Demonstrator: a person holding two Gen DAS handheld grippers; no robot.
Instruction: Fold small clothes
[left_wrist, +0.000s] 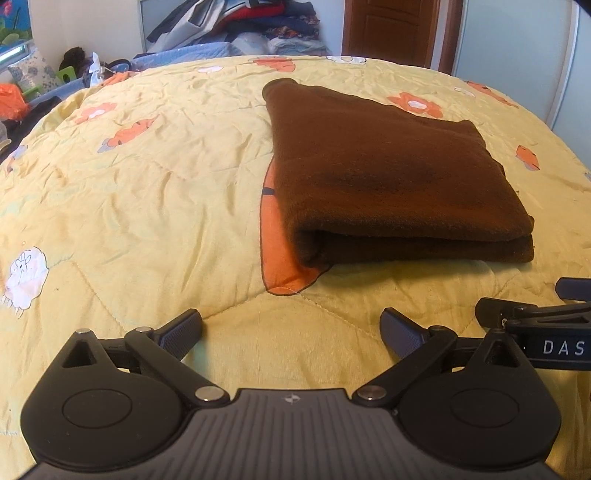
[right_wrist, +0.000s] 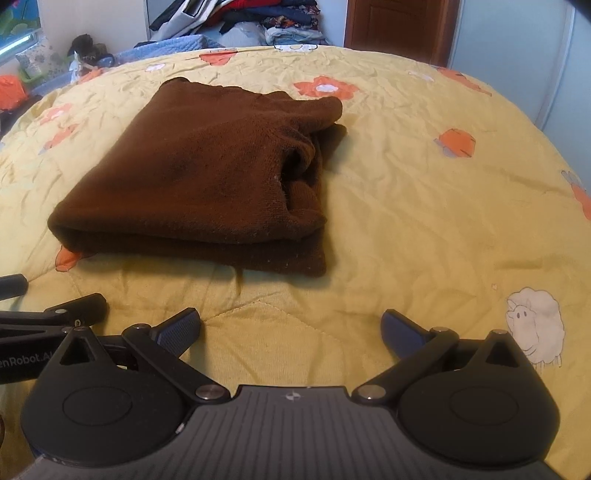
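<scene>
A brown fleece garment (left_wrist: 388, 173) lies folded into a thick rectangle on the yellow quilt (left_wrist: 147, 177). In the right wrist view the same garment (right_wrist: 207, 177) shows its layered open edges on the right side. My left gripper (left_wrist: 291, 332) hovers over bare quilt just short of the garment's near fold, open, with nothing between its fingers. My right gripper (right_wrist: 291, 332) is likewise open and empty, a little short of the garment's near right corner. Each gripper's finger shows at the edge of the other's view: the right one (left_wrist: 535, 317) and the left one (right_wrist: 62, 314).
The quilt (right_wrist: 424, 206) carries orange flower and white sheep prints. Piled clothes (left_wrist: 251, 26) lie beyond the bed's far edge, and a wooden door (left_wrist: 391, 29) stands at the back right. Clutter and an orange bag (left_wrist: 11, 99) sit at the far left.
</scene>
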